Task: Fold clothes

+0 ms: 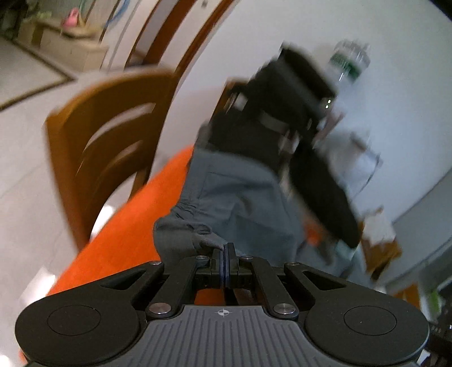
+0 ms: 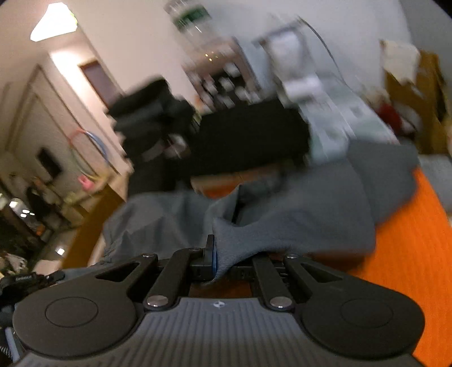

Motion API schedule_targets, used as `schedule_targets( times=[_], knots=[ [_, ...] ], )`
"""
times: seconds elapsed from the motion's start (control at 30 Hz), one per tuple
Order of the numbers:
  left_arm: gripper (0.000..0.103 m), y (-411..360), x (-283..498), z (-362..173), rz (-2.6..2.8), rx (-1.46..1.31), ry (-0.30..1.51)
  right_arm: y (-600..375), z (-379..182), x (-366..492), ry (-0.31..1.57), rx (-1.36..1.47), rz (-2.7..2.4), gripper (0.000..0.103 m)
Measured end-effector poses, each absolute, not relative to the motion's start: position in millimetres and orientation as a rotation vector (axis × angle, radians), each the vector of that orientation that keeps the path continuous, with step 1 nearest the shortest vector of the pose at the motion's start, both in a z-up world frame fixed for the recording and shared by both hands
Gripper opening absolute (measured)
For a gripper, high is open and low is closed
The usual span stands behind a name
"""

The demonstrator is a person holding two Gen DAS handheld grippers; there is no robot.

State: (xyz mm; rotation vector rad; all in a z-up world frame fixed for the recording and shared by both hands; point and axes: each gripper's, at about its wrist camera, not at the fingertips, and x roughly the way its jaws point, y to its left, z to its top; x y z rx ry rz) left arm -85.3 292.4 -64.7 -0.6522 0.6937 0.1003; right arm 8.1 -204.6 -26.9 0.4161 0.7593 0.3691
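The left gripper [image 1: 225, 249] has its jaws pressed together, with a fold of the grey garment [image 1: 234, 197] pinched between the fingertips. From that pinch the grey cloth spreads away toward the far side, lying over an orange table cover [image 1: 135, 225]; a patch pocket shows on its surface. Beyond the cloth, the other gripper appears as a blurred black body with a small green light. A wooden chair [image 1: 93, 146] stands to the left of the table, and a clear bottle with a green label [image 1: 349, 63] stands far right against a white wall.

The right gripper [image 2: 217, 254] is also clamped on the grey garment [image 2: 296, 214]: the cloth bunches between its fingers and drapes over the right one, hiding it. The fabric runs away to the left and right, sagging over the orange table cover [image 2: 418, 240], which is visible on the right. Farther off, the left gripper's black body is seen blurred, and behind it a cluttered shelf and the green-labelled bottle [image 2: 195, 19].
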Motion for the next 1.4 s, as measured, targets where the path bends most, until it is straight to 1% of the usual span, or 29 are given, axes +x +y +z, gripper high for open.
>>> schedule_targets(
  times=[0.1,0.2,0.43,0.57,0.6,0.67,0.7,0.73,0.8,0.93,1.07,1.13,1.27,1.4],
  knots=[
    [0.004,295.2,-110.0,-90.1,0.089,-0.629,0.769,-198.5,-60.2,-31.9,0.830,0.416,0.307,0.006],
    [0.004,307.1,-133.3,-98.7,0.075,-0.631,0.801,-191.5,-79.4,-76.0,0.870,0.419,0.262,0.006],
    [0.004,338.5,-162.5,-85.4,0.094,-0.604,0.808,-156.8,-86.6,-146.6,0.919,0.374,0.282,0.006],
    [0.008,345.1,-173.3,-104.9,0.105,-0.567,0.862,-137.1,-92.4,-161.3,0.959,0.311,0.296,0.009],
    [0.013,343.3,-174.4,-107.3,0.104,-0.550,0.861,-135.5,-93.5,-162.6,0.973,0.297,0.294,0.013],
    [0.021,335.9,-178.5,-104.3,0.107,-0.490,0.829,-137.7,-92.5,-166.2,0.998,0.266,0.296,0.020],
    [0.032,332.1,-179.3,-100.4,0.107,-0.464,0.809,-141.1,-90.3,-167.4,1.006,0.255,0.298,0.029],
    [0.046,329.4,-182.8,-96.6,0.110,-0.444,0.780,-146.6,-86.4,-167.1,1.010,0.251,0.300,0.036],
    [0.056,321.7,-185.4,-86.6,0.114,-0.416,0.723,-158.5,-78.8,-166.6,1.017,0.250,0.306,0.040],
    [0.061,306.0,-186.2,-74.5,0.111,-0.409,0.666,-190.1,-58.9,-159.9,1.001,0.260,0.361,0.042],
    [0.063,283.6,-174.7,-70.6,0.102,-0.443,0.647,-229.0,-35.1,-145.3,0.936,0.231,0.372,0.042],
    [0.063,266.5,-168.8,-69.8,0.100,-0.452,0.639,-254.0,-28.5,-131.7,0.891,0.233,0.340,0.046],
    [0.064,226.4,-157.3,-70.6,0.121,-0.463,0.621,-305.3,-34.7,-90.2,0.837,0.220,0.273,0.046],
    [0.064,178.5,-146.4,-71.7,0.184,-0.489,0.614,-357.7,-53.3,-39.1,0.814,0.233,0.257,0.046]
  ],
)
